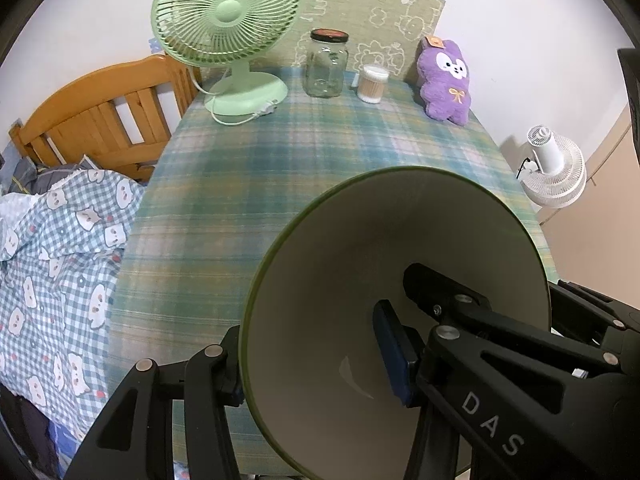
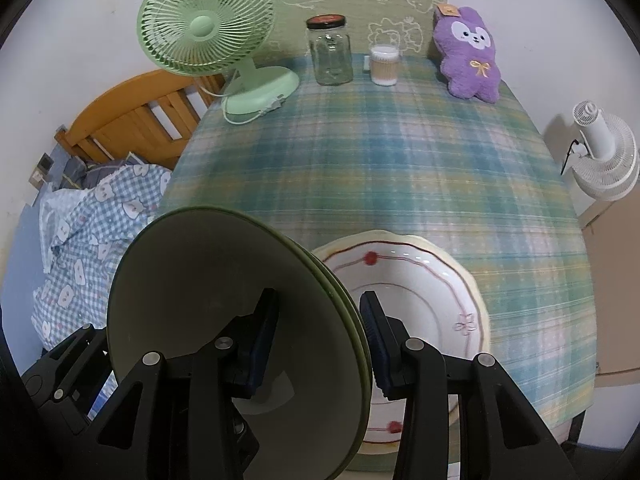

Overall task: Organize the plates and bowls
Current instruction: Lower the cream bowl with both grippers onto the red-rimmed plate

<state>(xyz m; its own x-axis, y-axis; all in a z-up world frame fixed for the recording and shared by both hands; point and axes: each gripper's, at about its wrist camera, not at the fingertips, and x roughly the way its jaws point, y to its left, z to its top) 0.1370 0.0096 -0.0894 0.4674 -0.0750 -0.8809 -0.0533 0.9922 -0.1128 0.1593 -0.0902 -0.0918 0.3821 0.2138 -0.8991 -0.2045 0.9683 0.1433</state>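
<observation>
Both the left gripper point(image 1: 316, 364) and the right gripper point(image 2: 320, 344) are pinching green bowls point(image 2: 224, 312) by the rim, tilted on edge, with the white plate point(image 2: 420, 280) lying flat just beyond the right fingers, nearer that hand.

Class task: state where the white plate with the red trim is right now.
In the right wrist view the white plate lies flat on the plaid tablecloth at the table's near edge, just right of the green bowl gripped by the right gripper.
</observation>
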